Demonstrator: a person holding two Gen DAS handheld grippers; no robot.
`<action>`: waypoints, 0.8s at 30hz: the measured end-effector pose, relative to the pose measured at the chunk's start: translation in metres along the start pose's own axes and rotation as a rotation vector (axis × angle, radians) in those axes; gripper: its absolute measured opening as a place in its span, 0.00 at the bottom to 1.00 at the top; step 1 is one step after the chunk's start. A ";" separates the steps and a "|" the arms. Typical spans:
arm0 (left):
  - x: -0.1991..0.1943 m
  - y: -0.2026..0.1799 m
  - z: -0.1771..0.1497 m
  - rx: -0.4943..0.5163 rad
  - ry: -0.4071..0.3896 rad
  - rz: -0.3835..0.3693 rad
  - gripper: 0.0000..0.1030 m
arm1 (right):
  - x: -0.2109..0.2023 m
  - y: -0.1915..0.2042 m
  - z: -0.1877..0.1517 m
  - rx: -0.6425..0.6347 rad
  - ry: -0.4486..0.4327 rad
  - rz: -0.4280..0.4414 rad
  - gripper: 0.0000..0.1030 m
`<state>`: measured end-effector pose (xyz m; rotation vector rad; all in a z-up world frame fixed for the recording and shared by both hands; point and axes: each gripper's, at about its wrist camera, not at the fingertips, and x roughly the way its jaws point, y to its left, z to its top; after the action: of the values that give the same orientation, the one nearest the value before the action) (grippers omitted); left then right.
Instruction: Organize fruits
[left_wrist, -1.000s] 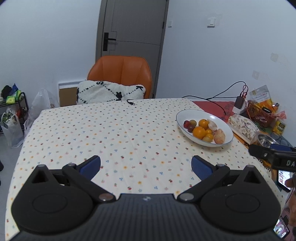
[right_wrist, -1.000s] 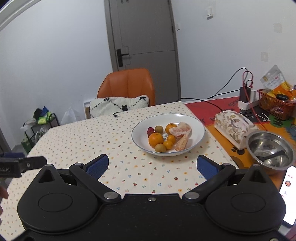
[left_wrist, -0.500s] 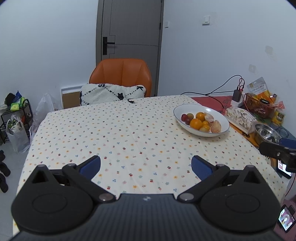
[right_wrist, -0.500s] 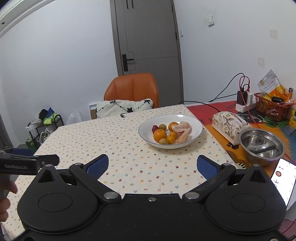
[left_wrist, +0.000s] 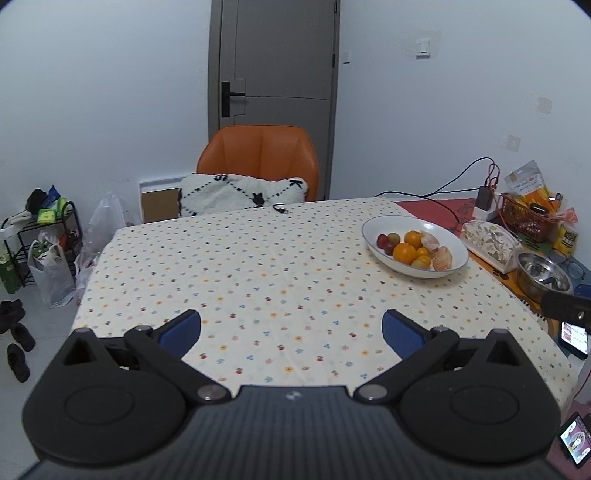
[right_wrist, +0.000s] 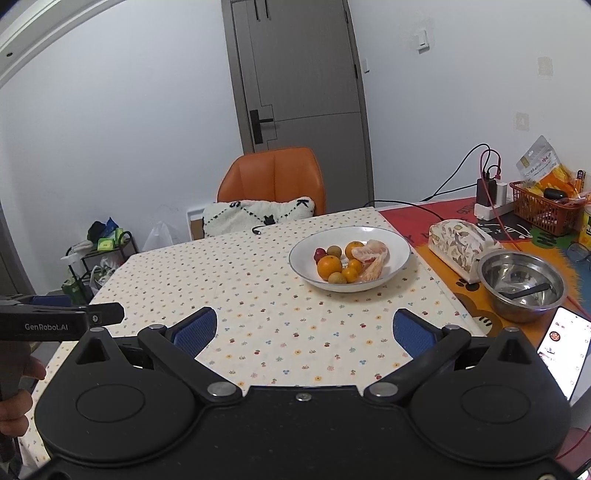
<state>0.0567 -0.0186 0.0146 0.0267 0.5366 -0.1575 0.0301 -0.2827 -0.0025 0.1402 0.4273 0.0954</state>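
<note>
Left wrist view: you are holding the left gripper (left_wrist: 291, 328) above the near edge of the table (left_wrist: 258, 266), its blue-padded fingers (left_wrist: 183, 328) spread wide apart with nothing between them, only the dotted tablecloth showing in the gap. The white bowl (left_wrist: 373, 225) is sitting well ahead and to the right, near the right side of the cloth, and it is carrying the fruits (left_wrist: 413, 249): a large orange (left_wrist: 404, 253) at the front, a second orange behind it, small red and brownish fruits on the left, and peeled pale segments on the right. In the right wrist view you are keeping the right gripper (right_wrist: 304, 332) low over the near part of the table too, jaws parted wide and gripping nothing, and the bowl is lying straight ahead of it, well apart from the fingertips. A steel bowl (right_wrist: 521, 288) with a dark utensil inside is standing to the right on an orange mat, just beside a patterned tissue box (right_wrist: 461, 247), and a phone (right_wrist: 563, 350) with a lit screen is lying at the right edge. An orange chair (right_wrist: 273, 177) with a white cushion (right_wrist: 258, 216) is facing you at the far end of the table, in front of a grey door (right_wrist: 303, 74). Your hand (right_wrist: 14, 402) is showing at the left edge, below the side of the left gripper.
</note>
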 end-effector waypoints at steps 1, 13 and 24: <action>-0.001 0.001 0.000 -0.002 -0.002 0.004 1.00 | -0.001 0.001 0.000 0.002 -0.002 0.001 1.00; -0.006 0.005 0.002 -0.014 -0.009 0.001 1.00 | -0.004 0.006 0.001 -0.015 -0.010 0.008 1.00; -0.008 0.005 0.000 -0.013 0.001 -0.011 1.00 | -0.002 0.008 -0.001 -0.018 0.001 0.017 1.00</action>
<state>0.0504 -0.0128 0.0182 0.0108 0.5386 -0.1643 0.0270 -0.2748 -0.0014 0.1262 0.4267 0.1158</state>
